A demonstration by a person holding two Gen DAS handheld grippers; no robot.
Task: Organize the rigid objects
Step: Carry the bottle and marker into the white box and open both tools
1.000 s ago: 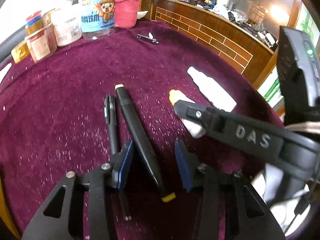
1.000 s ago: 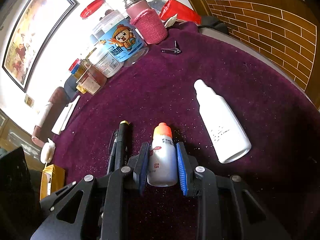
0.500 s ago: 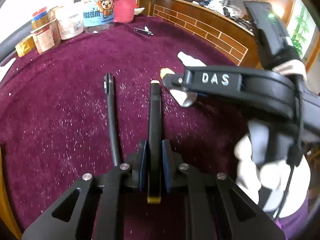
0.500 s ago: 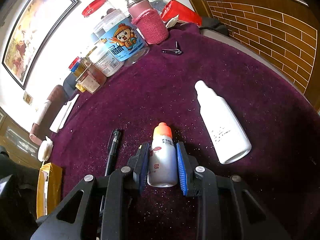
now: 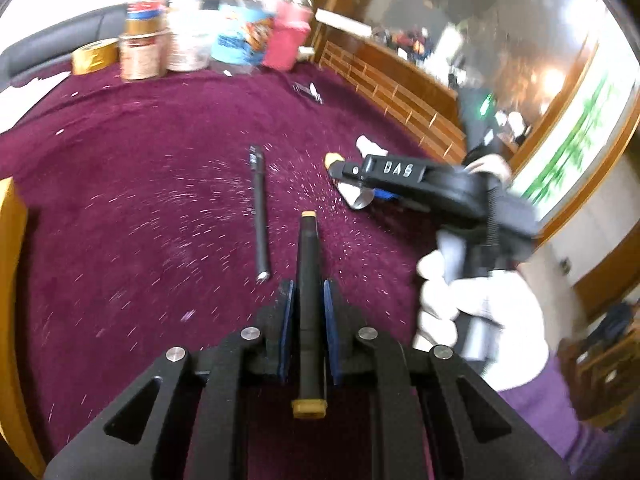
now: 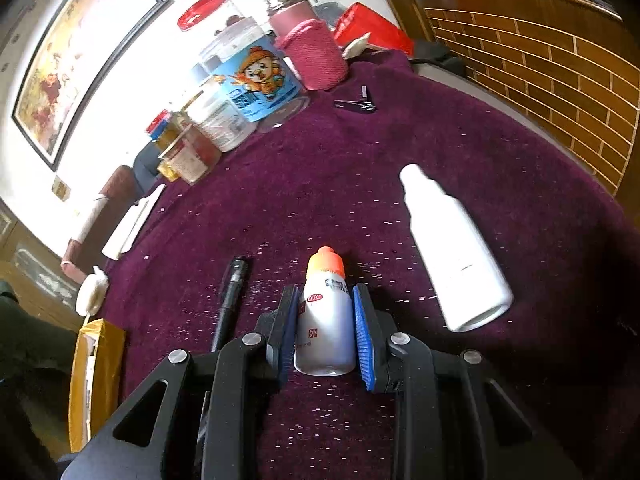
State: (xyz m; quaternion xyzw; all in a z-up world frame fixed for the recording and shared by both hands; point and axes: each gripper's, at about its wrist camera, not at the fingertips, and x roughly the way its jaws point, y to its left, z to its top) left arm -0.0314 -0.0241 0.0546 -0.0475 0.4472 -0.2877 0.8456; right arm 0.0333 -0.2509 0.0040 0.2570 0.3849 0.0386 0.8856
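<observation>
On the purple velvety tablecloth [image 6: 460, 128], pretty much everything is happening at the near edge. The left gripper [image 5: 307, 300] is pinched down narrow on a slim black pen with tan end caps [image 5: 309, 276], blue pads hugging the barrel on both sides, and the pen runs straight along the fingers with one cap poking out the far end. Just left of it a second, thinner black pen [image 5: 260, 216] lies flat on the cloth. The right gripper [image 6: 326, 320] is closed on a small white plastic bottle with an orange cap [image 6: 325, 312], ribbed blue pads pressed to its rounded sides, cap pointing away. Red print on the label, can't read most of it. To the right of that, well clear, a bigger plain white bottle [image 6: 452, 248] lies on its side, smooth and cylindrical with a narrow neck. Far side has a metal nail clipper [image 6: 356, 102], a clear jar with a cartoon label [image 6: 256, 80] and a flask in a pink knitted sleeve [image 6: 308, 52]. The cloth has a fuzzy nap with little glittery flecks.
</observation>
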